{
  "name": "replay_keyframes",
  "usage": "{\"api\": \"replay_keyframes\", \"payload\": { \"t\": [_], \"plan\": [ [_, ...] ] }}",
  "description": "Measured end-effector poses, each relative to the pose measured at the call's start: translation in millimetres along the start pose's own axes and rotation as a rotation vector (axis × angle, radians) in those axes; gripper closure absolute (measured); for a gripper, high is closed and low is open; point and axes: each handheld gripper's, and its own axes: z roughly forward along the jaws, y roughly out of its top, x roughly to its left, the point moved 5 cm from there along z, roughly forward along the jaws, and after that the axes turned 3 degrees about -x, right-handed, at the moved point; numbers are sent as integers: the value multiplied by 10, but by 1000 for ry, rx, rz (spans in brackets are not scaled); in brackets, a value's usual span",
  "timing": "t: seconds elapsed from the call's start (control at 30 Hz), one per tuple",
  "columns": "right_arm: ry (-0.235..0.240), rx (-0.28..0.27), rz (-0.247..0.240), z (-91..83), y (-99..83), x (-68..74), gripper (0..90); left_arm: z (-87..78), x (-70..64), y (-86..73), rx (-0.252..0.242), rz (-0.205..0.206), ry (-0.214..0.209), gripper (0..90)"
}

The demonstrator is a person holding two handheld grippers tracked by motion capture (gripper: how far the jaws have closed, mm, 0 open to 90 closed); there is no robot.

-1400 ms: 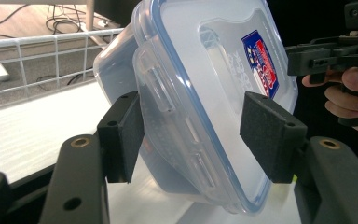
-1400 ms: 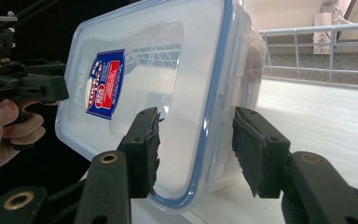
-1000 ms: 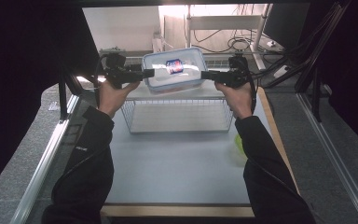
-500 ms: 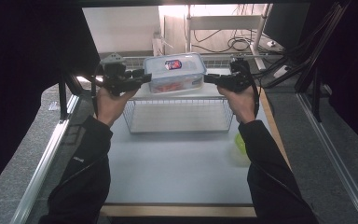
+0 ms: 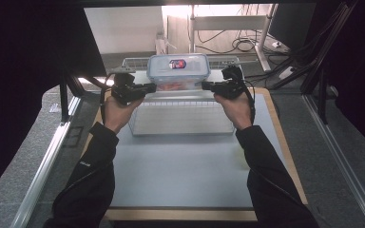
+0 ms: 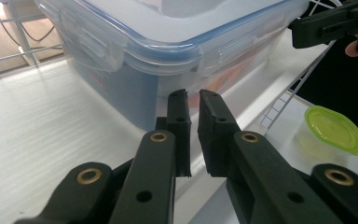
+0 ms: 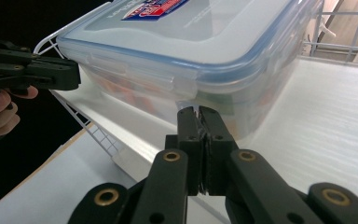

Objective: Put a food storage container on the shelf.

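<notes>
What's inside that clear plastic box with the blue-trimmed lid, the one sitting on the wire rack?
Through the box's cloudy walls, orange-red shapes show low inside, with a hint of green in the right gripper view. The lid and its label cover the top, so what they are cannot be told.

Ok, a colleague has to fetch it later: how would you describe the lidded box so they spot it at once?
Start at the white wire rack on the table's far half. On its top shelf sits the clear plastic box, between the two grippers. Its blue-rimmed clip lid with a red-and-blue label sets it apart.

Left tool slightly parted, right tool closed
</notes>
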Motion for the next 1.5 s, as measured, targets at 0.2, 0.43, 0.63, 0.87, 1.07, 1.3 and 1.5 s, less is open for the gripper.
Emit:
{"api": "replay_keyframes", "payload": {
  "t": [0.2, 0.43, 0.63, 0.87, 1.07, 1.3, 1.5],
  "plan": [
    [4, -9, -1, 49, 9, 20, 878, 37, 24, 23, 23, -9, -21, 848],
    [-13, 9, -36, 47, -32, 13, 819, 38, -28, 2, 11, 4, -30, 790],
    [9, 22, -66, 9, -101, 39, 687, 36, -206, -55, -4, 37, -60, 629],
    [-2, 13, -130, -46, -173, 130, 503, 10, -359, -188, 16, 63, -87, 456],
    [11, 20, -163, -100, -263, 188, 406, -14, -487, -343, 36, 100, -98, 336],
    [18, 17, -200, -178, -397, 249, 312, -75, -583, -518, 57, 146, -78, 247],
    [28, 19, -228, -261, -550, 286, 239, -123, -642, -730, 106, 171, -50, 211]
  ]
}}
